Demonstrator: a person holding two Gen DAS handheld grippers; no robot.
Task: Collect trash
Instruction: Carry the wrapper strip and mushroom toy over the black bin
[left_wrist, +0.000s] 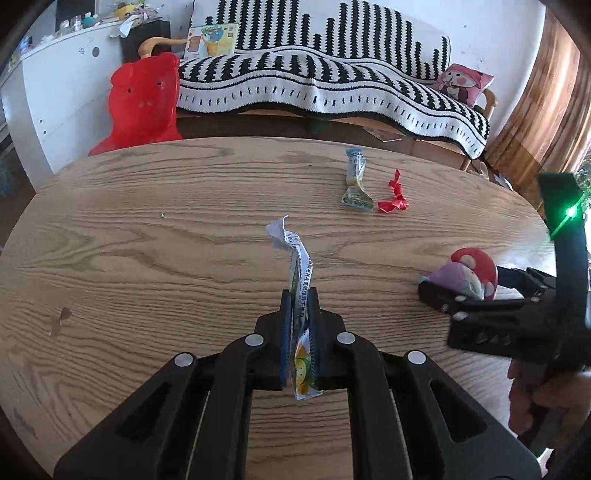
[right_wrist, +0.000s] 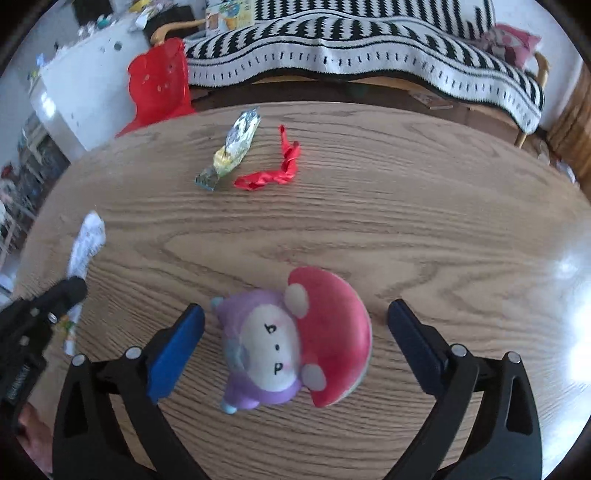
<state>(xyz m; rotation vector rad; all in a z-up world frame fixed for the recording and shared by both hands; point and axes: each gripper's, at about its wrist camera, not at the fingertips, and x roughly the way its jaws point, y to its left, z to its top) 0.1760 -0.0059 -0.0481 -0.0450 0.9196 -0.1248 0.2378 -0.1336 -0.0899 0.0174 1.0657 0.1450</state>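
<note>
My left gripper (left_wrist: 298, 295) is shut on a long white printed wrapper (left_wrist: 300, 269), which sticks up past the fingertips above the wooden table (left_wrist: 147, 229); the same wrapper (right_wrist: 86, 240) shows at the left of the right wrist view. My right gripper (right_wrist: 295, 314) stands open around a mushroom plush toy (right_wrist: 291, 339) with a red cap and purple body, pads clear of it on both sides. That toy (left_wrist: 469, 273) also appears at the right in the left wrist view. Further back lie a crumpled foil wrapper (left_wrist: 355, 181) (right_wrist: 231, 147) and a red twisted wrapper (left_wrist: 395, 195) (right_wrist: 277, 166), side by side.
A red plastic chair (left_wrist: 142, 103) stands behind the table's far left edge. A sofa with a black-and-white striped blanket (left_wrist: 314, 77) runs along the back, with a pink cushion (left_wrist: 465, 83) on it. A white cabinet (left_wrist: 62, 85) is at the left.
</note>
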